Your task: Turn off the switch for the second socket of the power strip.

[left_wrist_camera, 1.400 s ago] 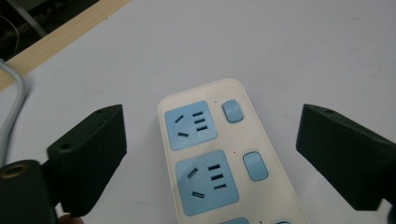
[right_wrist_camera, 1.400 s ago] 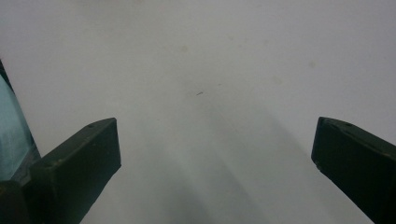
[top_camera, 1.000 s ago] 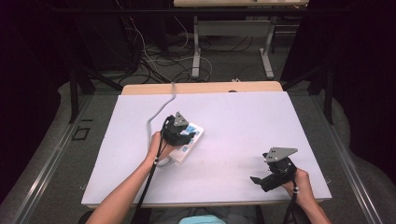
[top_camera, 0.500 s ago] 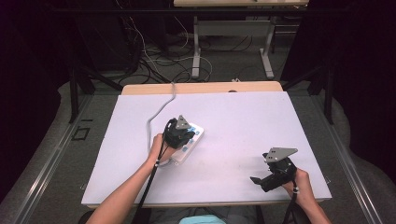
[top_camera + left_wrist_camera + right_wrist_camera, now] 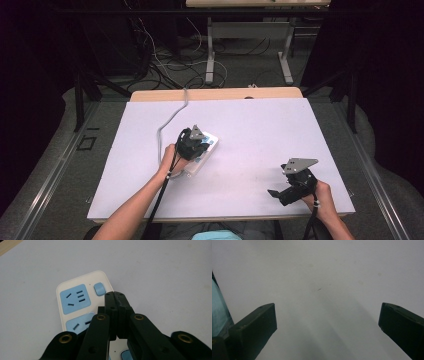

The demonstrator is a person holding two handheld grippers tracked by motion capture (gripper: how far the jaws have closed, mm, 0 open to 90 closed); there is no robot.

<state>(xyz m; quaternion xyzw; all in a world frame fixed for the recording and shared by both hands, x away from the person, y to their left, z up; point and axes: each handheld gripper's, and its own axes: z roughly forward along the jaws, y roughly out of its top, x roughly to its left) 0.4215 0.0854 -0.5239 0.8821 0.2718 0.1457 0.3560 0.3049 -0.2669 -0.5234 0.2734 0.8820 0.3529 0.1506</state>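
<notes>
High view: a power strip point(image 5: 202, 152) lies a little left of the middle of the white table point(image 5: 250, 130), with the left gripper point(image 5: 192, 145) directly over it and the person's left hand point(image 5: 167, 160) at its near end. The strip is a flat slab of smooth, glossy white plastic with rounded corners. A pale cable point(image 5: 172, 117) runs from it toward the far edge of the table.

Left gripper view: the strip point(image 5: 82, 290) shows square, matte light-blue socket panels point(image 5: 75, 298) cut with thin dark slots, and a small rounded blue button point(image 5: 99, 288) near its end. The matte black jaws, with brass-coloured rivets, have just closed and now stand pressed flat together with nothing between them, their tips just beside the blue button; whether they touch the strip cannot be told.

The right gripper point(image 5: 280, 194) rests near the table's near right corner, well apart from the strip. In the right gripper view its blocky black jaws stand wide apart over bare, faintly speckled white tabletop, holding nothing.
</notes>
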